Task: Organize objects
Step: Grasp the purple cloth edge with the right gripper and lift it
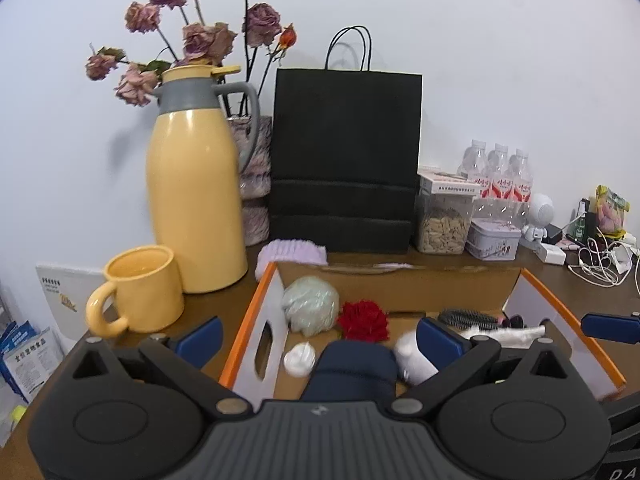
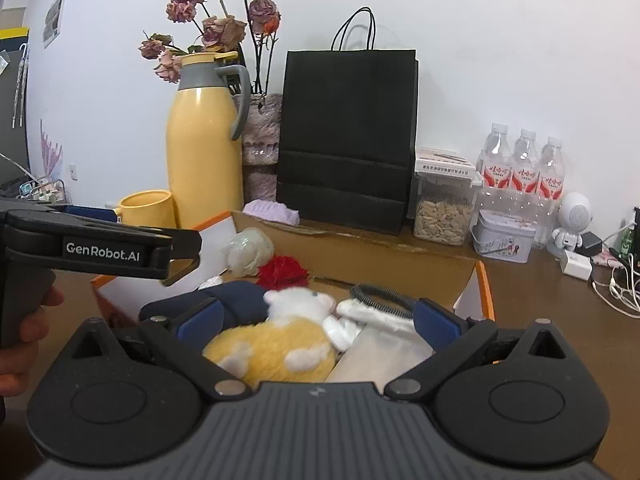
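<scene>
Both the left gripper (image 1: 320, 334) and right gripper (image 2: 316, 316) hover with jaws spread wide, holding nothing, above the orange-edged cardboard box (image 1: 248, 312); a release step seems finished, so next needs another loose item.

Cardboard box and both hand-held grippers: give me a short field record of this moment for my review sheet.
setting: brown table against a white wall
container: open cardboard box with orange-edged flaps
box contents: red flower, pale green puff, black comb, yellow and white plush toy
behind box: black paper bag, yellow jug, yellow mug
left hand-held gripper: open, holding nothing
right hand-held gripper: open, above the plush toy
</scene>
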`<action>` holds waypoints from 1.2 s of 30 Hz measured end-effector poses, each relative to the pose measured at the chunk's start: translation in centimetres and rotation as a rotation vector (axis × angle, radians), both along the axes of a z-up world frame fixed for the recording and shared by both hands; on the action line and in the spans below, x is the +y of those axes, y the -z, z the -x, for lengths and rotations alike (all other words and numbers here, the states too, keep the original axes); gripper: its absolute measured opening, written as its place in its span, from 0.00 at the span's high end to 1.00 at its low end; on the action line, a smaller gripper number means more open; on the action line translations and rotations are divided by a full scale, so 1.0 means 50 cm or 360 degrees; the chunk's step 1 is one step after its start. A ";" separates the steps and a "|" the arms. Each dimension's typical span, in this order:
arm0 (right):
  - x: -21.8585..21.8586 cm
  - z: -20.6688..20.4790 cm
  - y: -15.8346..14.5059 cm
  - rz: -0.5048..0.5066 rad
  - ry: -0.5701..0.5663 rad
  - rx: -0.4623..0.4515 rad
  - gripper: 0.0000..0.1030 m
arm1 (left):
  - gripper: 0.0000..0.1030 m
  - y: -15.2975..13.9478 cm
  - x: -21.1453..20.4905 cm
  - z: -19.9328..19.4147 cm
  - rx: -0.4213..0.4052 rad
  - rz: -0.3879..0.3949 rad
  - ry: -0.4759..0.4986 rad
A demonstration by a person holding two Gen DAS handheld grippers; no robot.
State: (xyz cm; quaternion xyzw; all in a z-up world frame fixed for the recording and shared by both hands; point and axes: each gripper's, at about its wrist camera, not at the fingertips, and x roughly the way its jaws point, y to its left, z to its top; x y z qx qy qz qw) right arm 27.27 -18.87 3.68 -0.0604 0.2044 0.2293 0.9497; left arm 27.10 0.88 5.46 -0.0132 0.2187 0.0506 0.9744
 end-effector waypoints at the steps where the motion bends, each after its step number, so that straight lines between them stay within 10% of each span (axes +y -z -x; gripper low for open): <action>1: -0.002 0.008 0.001 -0.0008 -0.0002 0.0006 0.00 | 0.00 0.002 0.003 0.011 0.0008 0.0003 -0.0005; 30: 0.067 0.151 0.143 0.0180 -0.0203 0.0397 0.01 | 0.00 0.108 0.105 0.252 0.0258 0.0119 -0.0059; 36: 0.063 0.179 0.135 0.0160 -0.0222 0.0343 0.33 | 0.00 0.110 0.110 0.280 0.0264 0.0166 -0.0078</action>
